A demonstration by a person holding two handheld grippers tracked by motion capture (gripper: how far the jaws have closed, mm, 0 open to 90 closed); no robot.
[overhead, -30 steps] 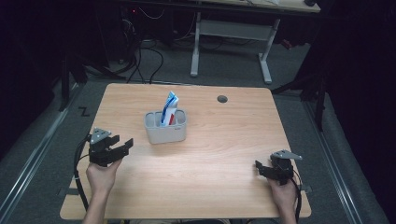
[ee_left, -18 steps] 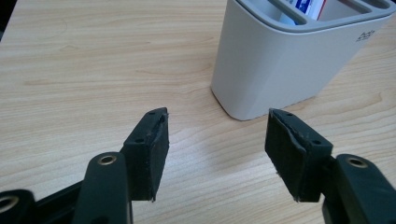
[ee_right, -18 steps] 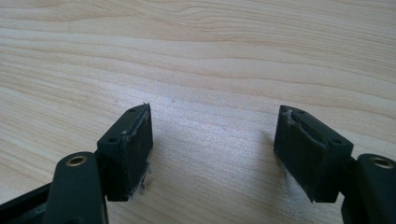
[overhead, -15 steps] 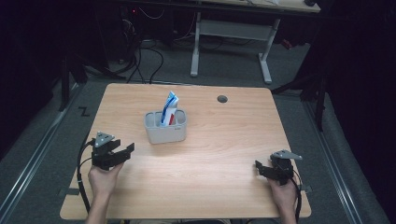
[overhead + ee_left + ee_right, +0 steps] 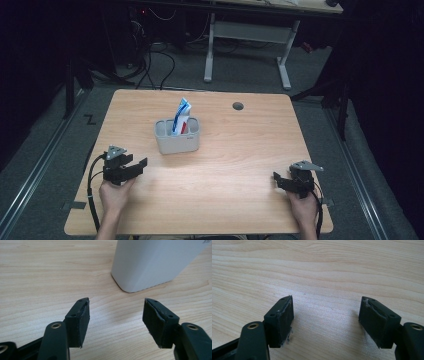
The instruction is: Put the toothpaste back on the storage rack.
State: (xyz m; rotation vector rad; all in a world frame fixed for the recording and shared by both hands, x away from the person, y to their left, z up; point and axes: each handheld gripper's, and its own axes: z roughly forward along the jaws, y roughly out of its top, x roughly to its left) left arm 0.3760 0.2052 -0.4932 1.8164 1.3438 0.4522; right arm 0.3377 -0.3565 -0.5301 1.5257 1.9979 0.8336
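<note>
Dark room beyond table (image 5: 225, 200); holder (image 5: 177, 141) top cropped in left gripper view; both grippers' fingers spread, empty.

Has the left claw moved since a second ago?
Yes. In the high view the left claw has drifted toward the table's near edge, away from the grey holder.

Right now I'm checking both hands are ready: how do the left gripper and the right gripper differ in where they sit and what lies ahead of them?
The left gripper sits near the table's left edge, close to the grey holder; the right gripper sits near the right front corner, far from it. Ahead of the left gripper's jaws stands the holder's corner; ahead of the right gripper's lies bare wood. Both are open, with nothing between their jaws.
</note>
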